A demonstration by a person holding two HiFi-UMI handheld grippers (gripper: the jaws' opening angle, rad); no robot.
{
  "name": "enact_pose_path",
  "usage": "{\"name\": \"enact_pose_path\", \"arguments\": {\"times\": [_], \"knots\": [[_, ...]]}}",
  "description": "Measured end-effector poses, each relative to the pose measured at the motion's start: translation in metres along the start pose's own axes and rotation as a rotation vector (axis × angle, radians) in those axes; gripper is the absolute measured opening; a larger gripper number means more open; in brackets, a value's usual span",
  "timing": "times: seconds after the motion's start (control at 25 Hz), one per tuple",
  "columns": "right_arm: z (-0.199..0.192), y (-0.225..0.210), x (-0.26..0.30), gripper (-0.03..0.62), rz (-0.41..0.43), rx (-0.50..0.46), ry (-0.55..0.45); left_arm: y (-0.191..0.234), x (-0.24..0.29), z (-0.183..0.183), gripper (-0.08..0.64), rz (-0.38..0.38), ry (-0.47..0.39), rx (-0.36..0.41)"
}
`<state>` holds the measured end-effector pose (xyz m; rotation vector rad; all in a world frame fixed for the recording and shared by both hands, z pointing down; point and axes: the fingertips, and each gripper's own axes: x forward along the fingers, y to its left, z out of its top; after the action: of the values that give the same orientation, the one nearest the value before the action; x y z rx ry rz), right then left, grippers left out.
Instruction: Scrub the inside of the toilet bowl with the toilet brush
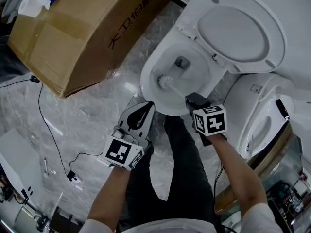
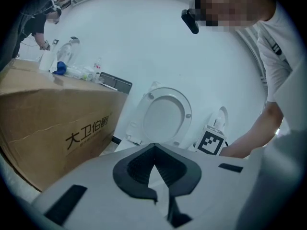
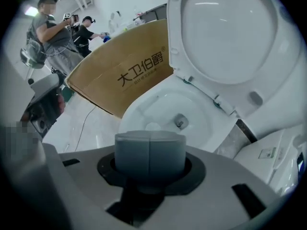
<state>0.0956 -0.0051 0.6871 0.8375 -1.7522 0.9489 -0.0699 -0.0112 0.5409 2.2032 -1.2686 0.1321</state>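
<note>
**Scrubbing stroke, bowl interior.** The right gripper has its jaws clamped on the grey handle end of the toilet brush. The bristle head sits ahead of and below the jaws, inside the toilet bowl, apparently on the wall just short of the drain.

By judgement, a good stroke needs a firm grip, bristles pressed to the porcelain, and sweeps around the wall without lifting off.

The brush's long axis runs forward and down from the jaws, head pointing into the bowl. The left gripper hangs outside the rim, jaws closed together on nothing.
</note>
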Motion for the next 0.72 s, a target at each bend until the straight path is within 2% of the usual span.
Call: {"name": "enact_pose_path", "arguments": {"times": [0.24, 0.56, 0.72], "knots": [[-0.004, 0.002, 0.023, 0.153, -0.026, 0.052, -0.066, -0.008, 0.007, -0.013, 0.008, -0.025, 0.024, 0.011], [0.010, -0.027, 0.039, 0.153, -0.042, 0.131, -0.171, -0.005, 0.024, -0.032, 0.008, -0.042, 0.031, 0.014], [0.019, -0.044, 0.043, 0.153, -0.059, 0.140, -0.219, -0.003, 0.035, -0.037, 0.008, -0.055, 0.028, 0.019]]}}
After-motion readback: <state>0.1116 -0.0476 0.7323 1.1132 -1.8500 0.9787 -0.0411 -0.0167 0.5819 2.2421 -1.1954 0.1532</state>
